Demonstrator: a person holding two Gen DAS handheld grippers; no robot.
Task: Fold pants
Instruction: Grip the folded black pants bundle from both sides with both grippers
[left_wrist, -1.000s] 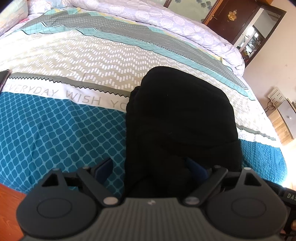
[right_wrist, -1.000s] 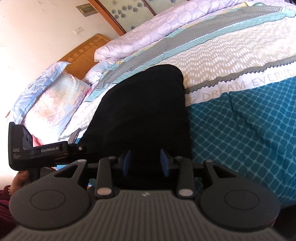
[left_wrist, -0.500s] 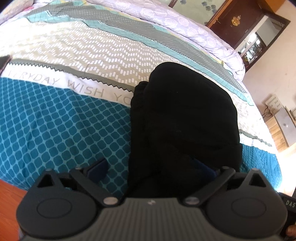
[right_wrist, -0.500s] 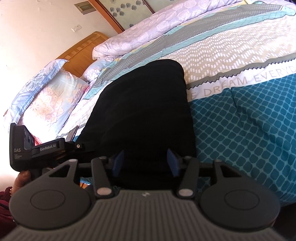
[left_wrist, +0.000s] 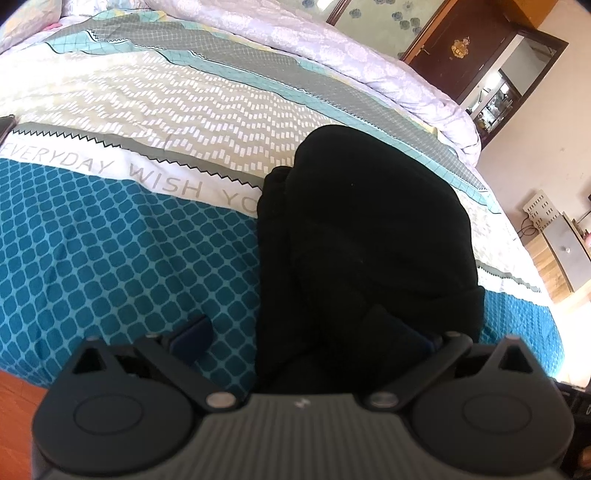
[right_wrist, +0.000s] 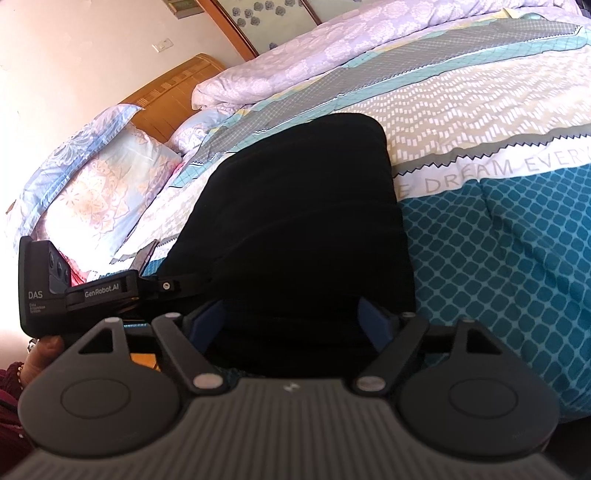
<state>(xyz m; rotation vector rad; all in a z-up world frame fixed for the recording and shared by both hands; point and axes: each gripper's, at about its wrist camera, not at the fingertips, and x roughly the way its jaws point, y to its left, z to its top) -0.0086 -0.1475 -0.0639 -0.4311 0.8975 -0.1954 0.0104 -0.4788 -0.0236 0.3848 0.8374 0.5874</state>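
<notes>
The black pants (left_wrist: 369, 236) lie folded into a thick stack on the bed near its front edge; they also show in the right wrist view (right_wrist: 306, 221). My left gripper (left_wrist: 314, 336) is open wide, its jaws on either side of the stack's near left corner, the right finger partly hidden by cloth. My right gripper (right_wrist: 291, 317) is open, its blue fingers (right_wrist: 207, 317) spread around the near edge of the stack. The left gripper body (right_wrist: 96, 291) shows at the left of the right wrist view.
The bed carries a teal, white and grey patterned cover (left_wrist: 110, 251) with a lilac quilt (left_wrist: 369, 55) bunched at the back. Pillows (right_wrist: 96, 184) and a wooden headboard (right_wrist: 173, 96) lie left. A dark door (left_wrist: 465, 48) and a small cabinet (left_wrist: 565, 251) stand right.
My right gripper's jaws have opened wide from a narrow gap. The left gripper has stayed open and shifted slightly over the near edge of the stack.
</notes>
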